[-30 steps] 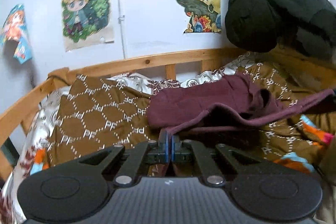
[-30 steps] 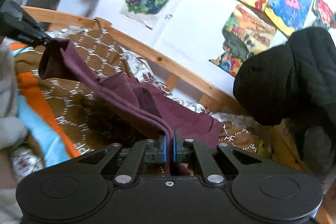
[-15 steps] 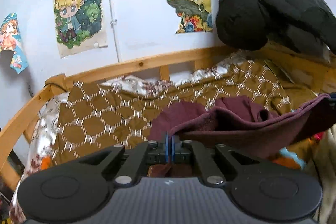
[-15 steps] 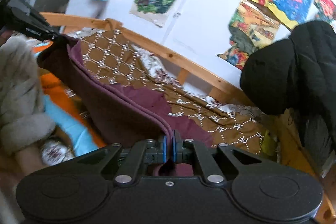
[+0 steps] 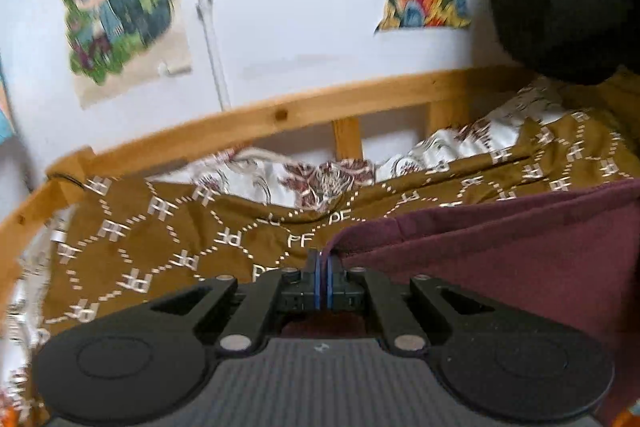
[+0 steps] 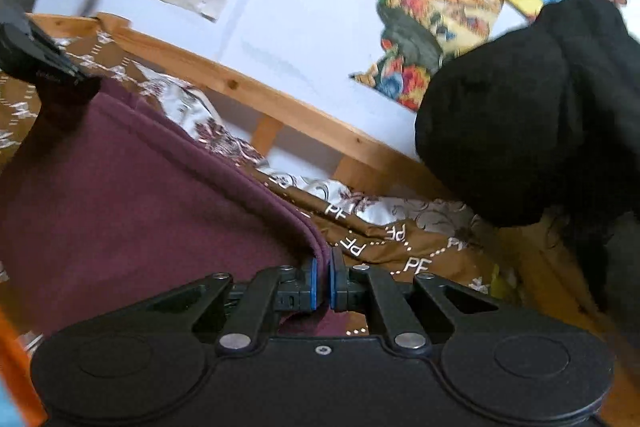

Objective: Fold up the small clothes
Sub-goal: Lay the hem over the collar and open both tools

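Overhead, maroon garment (image 6: pixel 120 195) taut between left hand-held gripper (image 5: pixel 323 267) and right hand-held gripper (image 6: pixel 323 267), both clamped on its edge.

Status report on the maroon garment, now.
Left gripper shut on maroon garment. Right gripper shut on its other edge. Garment stretched between both, lifted over brown quilt. Black jacket off to the right, not in the way.

Maroon garment (image 5: pixel 500 259), brown, seemingly "PF"-patterned blanket (image 5: pixel 168 247).
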`<control>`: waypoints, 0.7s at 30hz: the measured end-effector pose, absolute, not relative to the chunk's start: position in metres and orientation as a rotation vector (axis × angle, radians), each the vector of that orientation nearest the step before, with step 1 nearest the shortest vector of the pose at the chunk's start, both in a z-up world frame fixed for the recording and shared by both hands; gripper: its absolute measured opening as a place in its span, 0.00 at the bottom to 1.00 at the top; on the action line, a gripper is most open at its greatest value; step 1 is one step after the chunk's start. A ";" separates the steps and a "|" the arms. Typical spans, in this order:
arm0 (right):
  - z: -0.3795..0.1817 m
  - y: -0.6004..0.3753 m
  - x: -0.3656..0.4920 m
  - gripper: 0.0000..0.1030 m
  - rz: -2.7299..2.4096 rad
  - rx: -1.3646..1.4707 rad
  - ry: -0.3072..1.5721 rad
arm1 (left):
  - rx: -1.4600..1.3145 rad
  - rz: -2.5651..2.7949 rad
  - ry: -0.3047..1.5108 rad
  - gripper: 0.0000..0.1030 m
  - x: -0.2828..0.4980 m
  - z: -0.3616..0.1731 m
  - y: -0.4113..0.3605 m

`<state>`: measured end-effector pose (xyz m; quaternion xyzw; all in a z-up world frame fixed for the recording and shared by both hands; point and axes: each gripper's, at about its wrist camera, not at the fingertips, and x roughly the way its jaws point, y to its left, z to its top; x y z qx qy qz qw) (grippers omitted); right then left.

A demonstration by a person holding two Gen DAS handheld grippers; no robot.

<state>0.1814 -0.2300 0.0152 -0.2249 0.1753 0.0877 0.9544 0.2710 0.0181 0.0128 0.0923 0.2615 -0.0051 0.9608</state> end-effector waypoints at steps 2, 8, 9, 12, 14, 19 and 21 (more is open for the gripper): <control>0.002 -0.227 0.208 0.05 0.170 -0.451 0.377 | 0.177 -0.013 0.543 0.02 0.290 0.002 0.022; -0.042 -0.212 0.261 0.05 0.109 -0.395 0.448 | 0.138 -0.051 0.581 0.04 0.332 -0.034 0.028; -0.049 -0.211 0.265 0.05 0.105 -0.401 0.461 | 0.117 -0.066 0.602 0.05 0.337 -0.041 0.030; -0.065 -0.215 0.275 0.05 0.091 -0.392 0.504 | 0.048 -0.101 0.650 0.17 0.344 -0.051 0.038; -0.075 -0.221 0.282 0.05 0.083 -0.369 0.534 | 0.014 -0.119 0.659 0.28 0.343 -0.052 0.042; -0.084 -0.229 0.281 0.07 0.074 -0.325 0.572 | -0.022 -0.164 0.605 0.73 0.326 -0.036 0.043; -0.083 -0.229 0.277 0.07 0.068 -0.327 0.566 | -0.005 -0.160 0.594 0.76 0.321 -0.030 0.041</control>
